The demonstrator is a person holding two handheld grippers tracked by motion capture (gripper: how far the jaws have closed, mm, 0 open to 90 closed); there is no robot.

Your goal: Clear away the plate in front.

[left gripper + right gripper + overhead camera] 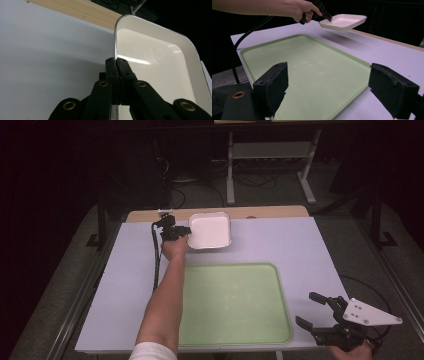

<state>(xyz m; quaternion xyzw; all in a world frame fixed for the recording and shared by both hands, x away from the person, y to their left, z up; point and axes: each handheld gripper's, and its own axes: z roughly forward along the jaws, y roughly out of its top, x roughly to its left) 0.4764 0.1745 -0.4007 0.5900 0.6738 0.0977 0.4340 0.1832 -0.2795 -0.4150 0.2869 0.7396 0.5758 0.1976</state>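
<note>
A white square dish (pixel 211 230) hangs above the far middle of the table, lifted clear of it with its shadow on the surface below in the right gripper view. My left gripper (pixel 186 233) is shut on the dish's left rim; in the left gripper view its jaws pinch the rim (pixel 115 50) edge-on, and the dish (pixel 155 60) is bare inside. The right gripper view shows the dish (pixel 343 22) and the hand with the left gripper (pixel 327 18) far off. My right gripper (pixel 310 310) stands open at the table's front right corner, nothing between its fingers (pixel 273 87).
A pale green tray (pixel 270 280) lies flat in the near middle of the lilac table, seen close in the right gripper view as the tray (pixel 312 72). A wooden strip (pixel 270 212) runs along the table's far edge. A cable (pixel 157 260) trails beside the left forearm.
</note>
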